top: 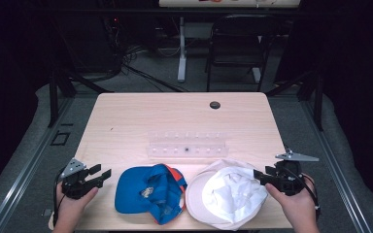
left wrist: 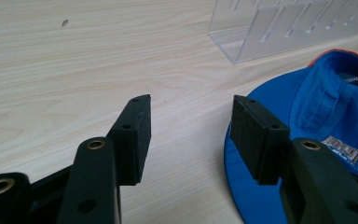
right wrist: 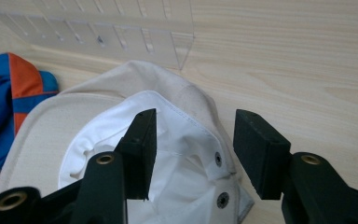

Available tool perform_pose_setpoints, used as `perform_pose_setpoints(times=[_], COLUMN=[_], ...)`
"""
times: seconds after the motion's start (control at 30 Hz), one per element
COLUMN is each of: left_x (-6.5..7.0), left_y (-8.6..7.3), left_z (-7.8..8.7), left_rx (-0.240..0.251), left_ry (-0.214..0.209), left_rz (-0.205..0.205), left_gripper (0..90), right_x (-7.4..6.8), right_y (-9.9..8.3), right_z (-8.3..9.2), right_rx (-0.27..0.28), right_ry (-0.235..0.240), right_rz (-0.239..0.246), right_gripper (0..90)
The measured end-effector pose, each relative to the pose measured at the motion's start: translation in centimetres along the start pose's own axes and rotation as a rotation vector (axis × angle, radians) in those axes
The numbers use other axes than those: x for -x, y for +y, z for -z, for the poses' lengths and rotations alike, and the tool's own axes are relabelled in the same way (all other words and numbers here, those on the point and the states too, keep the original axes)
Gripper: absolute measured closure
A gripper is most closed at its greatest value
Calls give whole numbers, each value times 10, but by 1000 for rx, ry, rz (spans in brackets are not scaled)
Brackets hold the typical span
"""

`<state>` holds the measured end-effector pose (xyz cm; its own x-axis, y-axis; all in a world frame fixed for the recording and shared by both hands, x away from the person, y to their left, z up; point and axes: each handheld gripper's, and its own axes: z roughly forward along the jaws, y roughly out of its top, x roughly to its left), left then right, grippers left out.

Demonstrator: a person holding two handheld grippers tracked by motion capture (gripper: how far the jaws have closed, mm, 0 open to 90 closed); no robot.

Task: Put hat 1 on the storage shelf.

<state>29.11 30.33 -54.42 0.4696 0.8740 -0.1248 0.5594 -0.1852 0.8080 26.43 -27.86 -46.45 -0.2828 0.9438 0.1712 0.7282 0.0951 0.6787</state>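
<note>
Left gripper view: our jaws stand wide apart with nothing between them, beside two upturned caps.

Our left gripper (left wrist: 189, 135) gapes over bare table (left wrist: 74, 70), its right-hand jaw just over the brim of the blue cap (left wrist: 307, 112) at 3 o'clock; a small label inside that cap shows here, unreadable from the high view. Our right gripper (right wrist: 193, 149) is equally open and empty, one jaw above the white lining of the cream cap (right wrist: 177, 98), the other past its edge, two metal snaps visible near it. A clear plastic rack (top: 187, 145) lies at 12 o'clock from both caps. From the high view, our left hand (top: 73, 204) and right hand (top: 296, 201) sit at the table's near corners, grippers pointing inward toward the caps.
</note>
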Motion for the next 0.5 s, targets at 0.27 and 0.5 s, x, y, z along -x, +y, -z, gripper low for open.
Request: perform_pose_setpoints(times=[0.27, 0.5], left_x=[6, 5], left_y=[1, -1], left_z=[-2, -4], left_rx=[-13, -12], left_ry=[31, 31], left_rz=[-40, -32], left_gripper=[472, 468], right_x=[7, 12], right_y=[16, 20], right_z=[-2, -12], right_rx=[-166, -259], right_ry=[-25, -11], right_rz=[2, -10], right_gripper=[502, 502])
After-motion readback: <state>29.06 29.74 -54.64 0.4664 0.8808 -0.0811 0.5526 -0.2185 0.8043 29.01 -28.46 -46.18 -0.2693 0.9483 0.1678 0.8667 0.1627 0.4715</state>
